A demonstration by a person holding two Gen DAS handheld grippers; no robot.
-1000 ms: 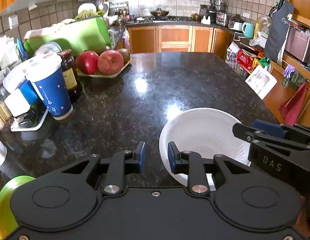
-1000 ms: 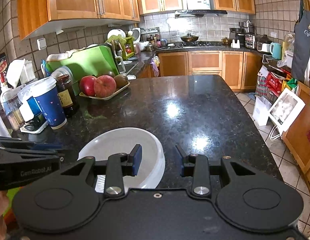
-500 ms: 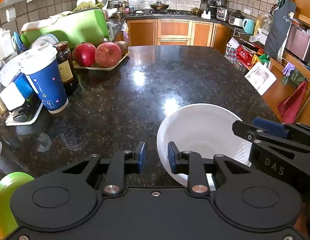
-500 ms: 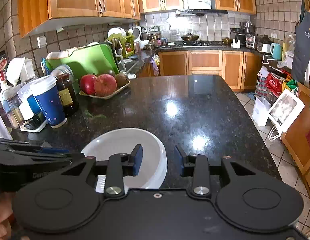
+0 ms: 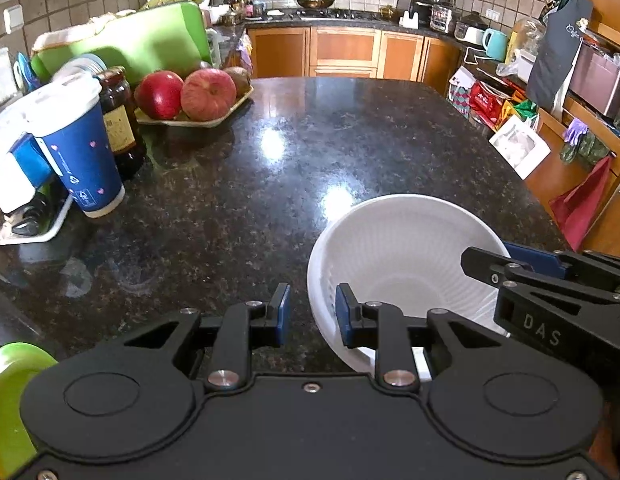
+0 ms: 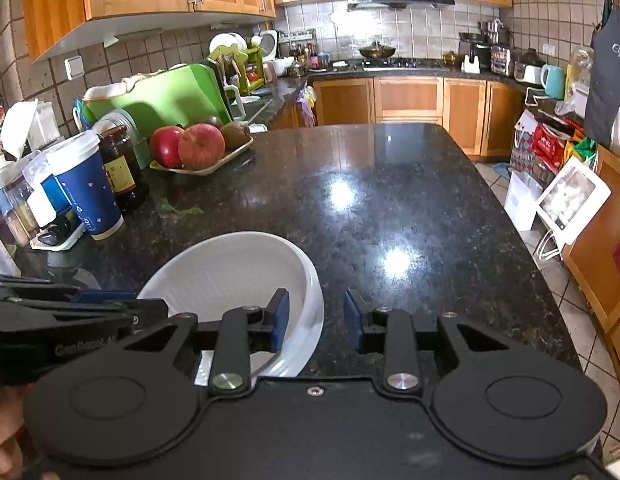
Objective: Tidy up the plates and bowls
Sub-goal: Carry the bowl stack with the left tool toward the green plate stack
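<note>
Bowl: a white ribbed plastic bowl point(image 5: 402, 264) sits on the dark speckled granite desk point(image 5: 270, 184), near its front edge, with both tools at its rim.
Just changed: the right gripper point(image 6: 316, 316) has just been narrowing its jaws; the bowl's right rim stands in the gap, one pad inside the bowl and one outside, but daylight remains on the outer side, so I judge no pinch yet.
Left gripper point(image 5: 312, 314): jaws partly spread, straddling the bowl's left rim, one pad inside and one outside; no pressing shows, and its gap looks the same as a moment ago.
Meaning for the task: this reads as the approach to a two-sided lift of the bowl; a firm hold is not yet made.
Green dish: the edge of a lime-green plastic dish point(image 5: 10, 400) shows left of the bowl, at the desk's front corner.
Desk beyond the bowl: bare and glossy, with lamp glare.
Left of the bowl, farther back: a blue paper cup with white lid point(image 5: 76, 148), a dark glass jar point(image 5: 120, 120), and a tray of red apples point(image 5: 190, 96).
Room: wooden cabinets, tiled walls, and a hob on the far counter.
</note>
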